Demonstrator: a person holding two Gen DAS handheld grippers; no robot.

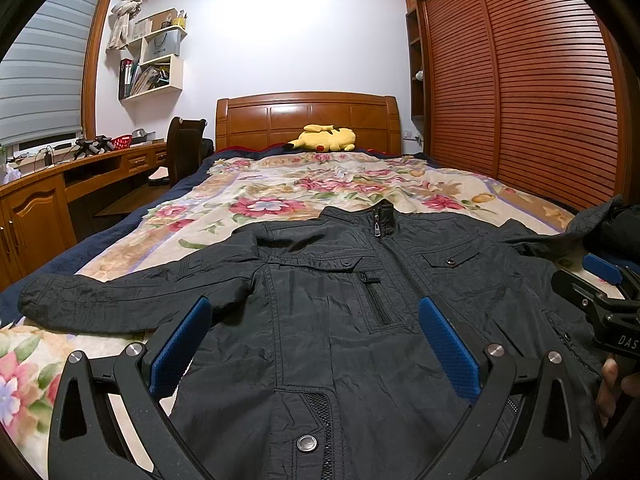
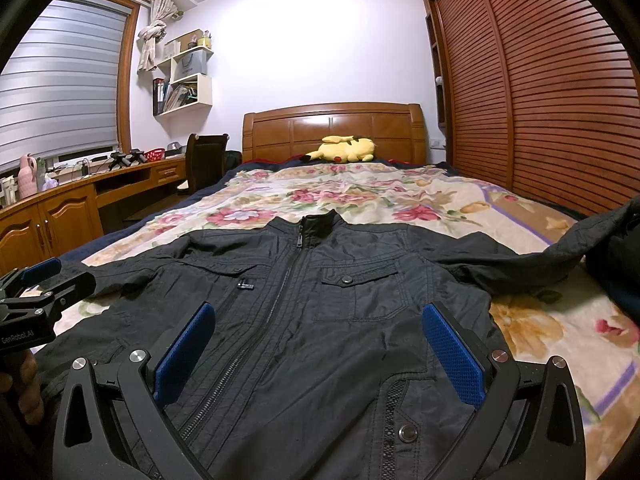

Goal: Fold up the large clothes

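A: What's nearest?

B: The left gripper (image 1: 314, 340) and the right gripper (image 2: 320, 344), side by side above the hem end of a black jacket (image 1: 340, 300). Both have their jaws spread wide, with nothing between the blue pads (image 2: 452, 356).

A: And the jacket?

B: Zipped, front up, flat on the floral bedspread (image 2: 360, 196), collar pointing away. One sleeve (image 1: 132, 296) stretches out left; the other sleeve (image 2: 540, 256) runs right.

A: Beyond it?

B: A yellow plush toy (image 1: 326, 138) lies against the wooden headboard (image 1: 308, 116).
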